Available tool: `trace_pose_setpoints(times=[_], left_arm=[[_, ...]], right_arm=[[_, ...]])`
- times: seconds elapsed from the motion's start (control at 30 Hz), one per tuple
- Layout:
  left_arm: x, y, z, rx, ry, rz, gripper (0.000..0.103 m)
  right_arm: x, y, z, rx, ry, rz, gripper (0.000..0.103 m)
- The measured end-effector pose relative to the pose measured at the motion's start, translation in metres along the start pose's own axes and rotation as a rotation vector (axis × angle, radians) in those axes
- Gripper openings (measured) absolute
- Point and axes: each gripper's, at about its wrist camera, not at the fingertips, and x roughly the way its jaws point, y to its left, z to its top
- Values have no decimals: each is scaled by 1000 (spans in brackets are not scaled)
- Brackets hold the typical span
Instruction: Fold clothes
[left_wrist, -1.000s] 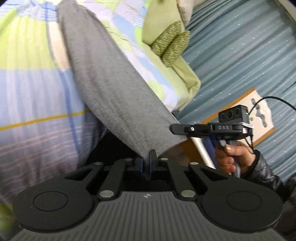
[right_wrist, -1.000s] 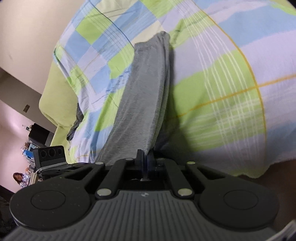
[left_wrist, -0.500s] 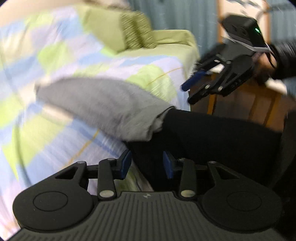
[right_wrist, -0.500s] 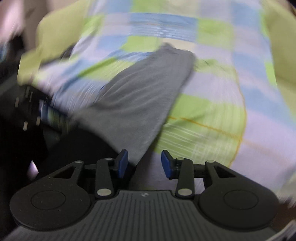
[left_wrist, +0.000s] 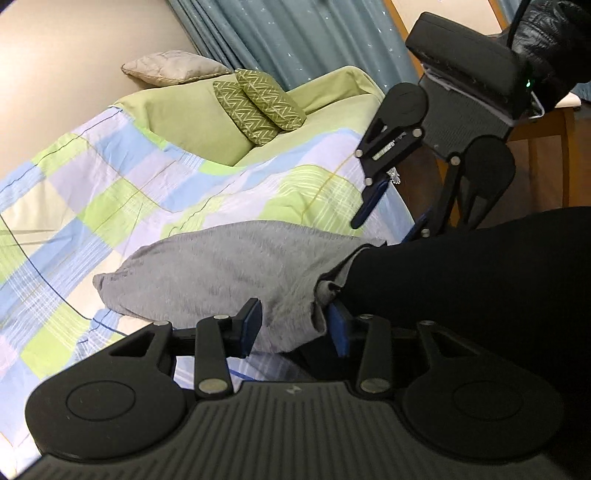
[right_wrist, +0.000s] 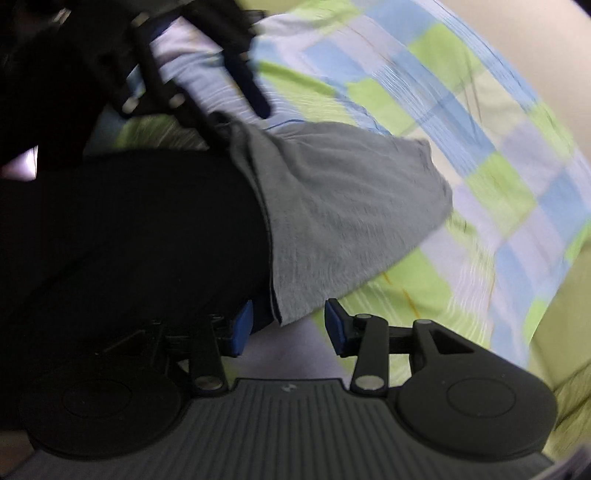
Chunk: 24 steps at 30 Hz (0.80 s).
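Two grippers, left gripper (left_wrist: 293, 328) and right gripper (right_wrist: 289, 326), stand with jaws wide, holding nothing, each at a near corner of the grey garment (left_wrist: 229, 269). It lies folded on the checked bedspread (left_wrist: 110, 192), partly over a dark-clad leg (left_wrist: 472, 266). Advisable next: grip both corners evenly, keeping edges aligned.

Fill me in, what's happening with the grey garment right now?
Both grippers are open and hold nothing. The grey garment lies folded on the checked bedspread, one end against the person's dark leg. The left gripper and right gripper each have a corner of cloth between open fingers, not clamped.
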Motion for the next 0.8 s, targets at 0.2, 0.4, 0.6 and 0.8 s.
trace_pose_setpoints(times=[0.2, 0.4, 0.6, 0.8], left_arm=[[4, -3, 4, 15, 16, -17, 31], [4, 1, 10, -36, 30, -44, 4], [-26, 44, 29, -88, -19, -43, 4], [-20, 115, 45, -156, -26, -64, 4]], right_arm=[[8, 1, 1, -80, -55, -47, 35], [9, 5, 5, -141, -59, -30, 3], [-29, -26, 26, -121, -91, -91, 3], [-35, -92, 60, -74, -137, -47, 3]])
